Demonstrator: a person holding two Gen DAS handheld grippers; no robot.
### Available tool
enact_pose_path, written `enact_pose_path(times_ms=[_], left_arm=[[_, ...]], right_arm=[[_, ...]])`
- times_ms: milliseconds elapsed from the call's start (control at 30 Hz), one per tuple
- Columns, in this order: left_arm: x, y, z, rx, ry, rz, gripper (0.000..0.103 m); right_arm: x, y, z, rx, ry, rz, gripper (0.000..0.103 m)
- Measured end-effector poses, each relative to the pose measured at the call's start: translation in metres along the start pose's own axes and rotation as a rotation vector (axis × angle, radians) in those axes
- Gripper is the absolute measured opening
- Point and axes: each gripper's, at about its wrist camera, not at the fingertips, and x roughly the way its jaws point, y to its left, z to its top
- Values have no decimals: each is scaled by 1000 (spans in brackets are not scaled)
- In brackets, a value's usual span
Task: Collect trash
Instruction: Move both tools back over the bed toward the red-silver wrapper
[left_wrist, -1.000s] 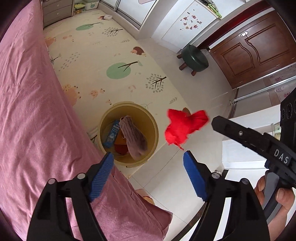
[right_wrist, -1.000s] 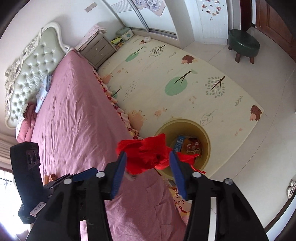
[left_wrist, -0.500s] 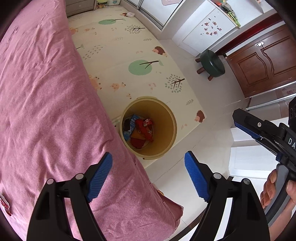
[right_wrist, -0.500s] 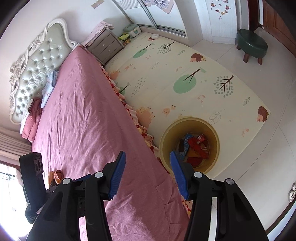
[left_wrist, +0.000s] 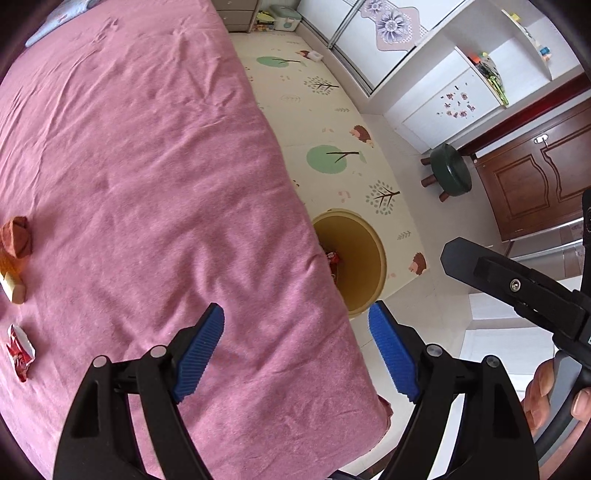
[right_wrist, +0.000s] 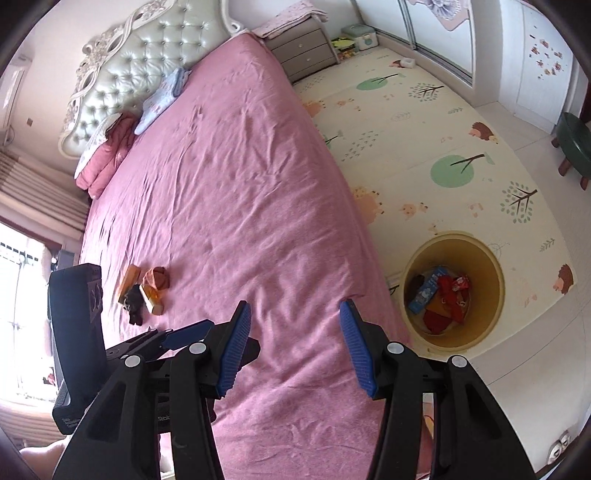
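My left gripper (left_wrist: 295, 332) stands open and empty over the foot edge of the pink bed (left_wrist: 166, 166). At the far left of the left wrist view lie a brown crumpled scrap (left_wrist: 16, 236), a yellow box (left_wrist: 13, 288) and a red-white wrapper (left_wrist: 20, 352). The bed edge half hides the yellow bin (left_wrist: 354, 258). My right gripper (right_wrist: 295, 332) is open too, with nothing between its pads, above the bed (right_wrist: 240, 184). To its right the bin (right_wrist: 487, 306) stands on the floor, holding a blue box (right_wrist: 426, 290) and red wrappers (right_wrist: 452, 291). The brown scrap (right_wrist: 157, 278) and a black scrap (right_wrist: 135, 304) lie to its left.
A tree-patterned play mat (right_wrist: 424, 147) covers the floor beside the bed. A green stool (left_wrist: 450, 171) stands near a wooden door (left_wrist: 535, 184). Pillows (right_wrist: 110, 147) lie below the headboard (right_wrist: 147, 55), with a nightstand (right_wrist: 306, 51) beside it. A hand (left_wrist: 546, 398) holds the right gripper's handle.
The red wrapper held in the right gripper a second ago now lies in the bin. Both grippers have swung from above the bin to over the bed.
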Motion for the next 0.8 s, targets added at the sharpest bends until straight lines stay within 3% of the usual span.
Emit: enact_pose_path(times_ms=[467, 800], left_arm=[[-59, 154, -73, -166, -23, 111, 80], [-86, 253, -99, -262, -35, 156, 80]], right_arm=[[79, 145, -42, -182, 154, 65, 50], [129, 223, -60, -234, 210, 82, 50]])
